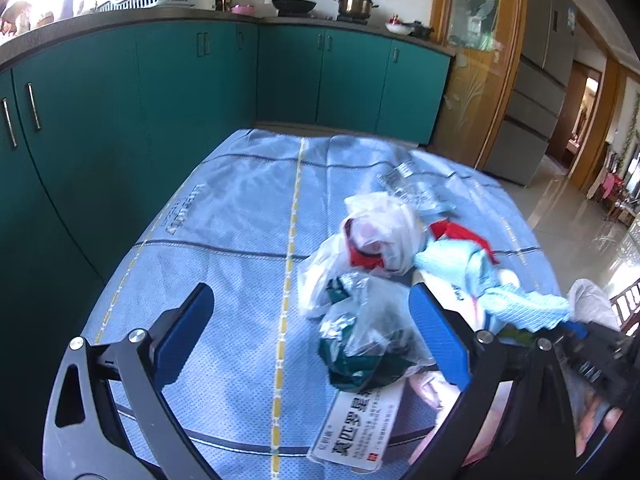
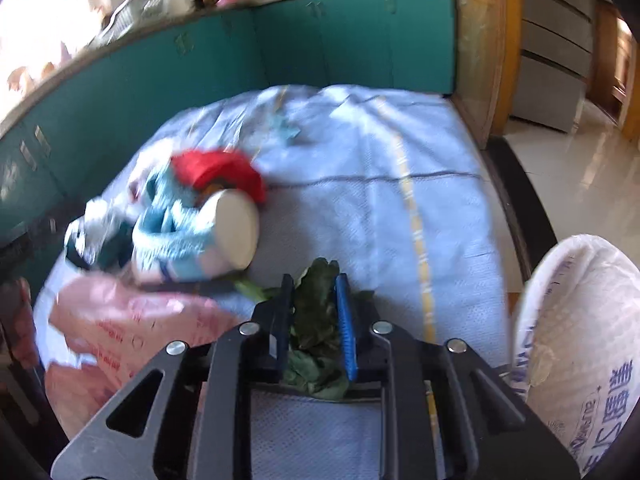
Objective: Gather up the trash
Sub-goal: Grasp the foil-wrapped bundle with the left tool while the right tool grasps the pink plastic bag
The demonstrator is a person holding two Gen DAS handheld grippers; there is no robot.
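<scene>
On the light blue tablecloth (image 1: 240, 220) lies a pile of trash: a white plastic bag (image 1: 376, 236), a crumpled clear and green bag (image 1: 360, 344), a light blue wrapper (image 1: 460, 272) and a printed medicine box (image 1: 360, 436). My left gripper (image 1: 316, 320) stands open just above the cloth, and the crumpled bag lies against the inner side of its right finger. My right gripper (image 2: 312, 284) is shut on a bunch of wilted green leaves (image 2: 316, 320). Left of it lie a paper cup (image 2: 236, 232), a red scrap (image 2: 220, 172) and a pink bag (image 2: 120, 332).
A white sack with blue print (image 2: 580, 340) stands open at the table's right edge. Teal kitchen cabinets (image 1: 160, 80) run along the far and left sides. A crushed clear bottle (image 1: 408, 184) lies behind the pile. Tiled floor (image 1: 580, 232) opens to the right.
</scene>
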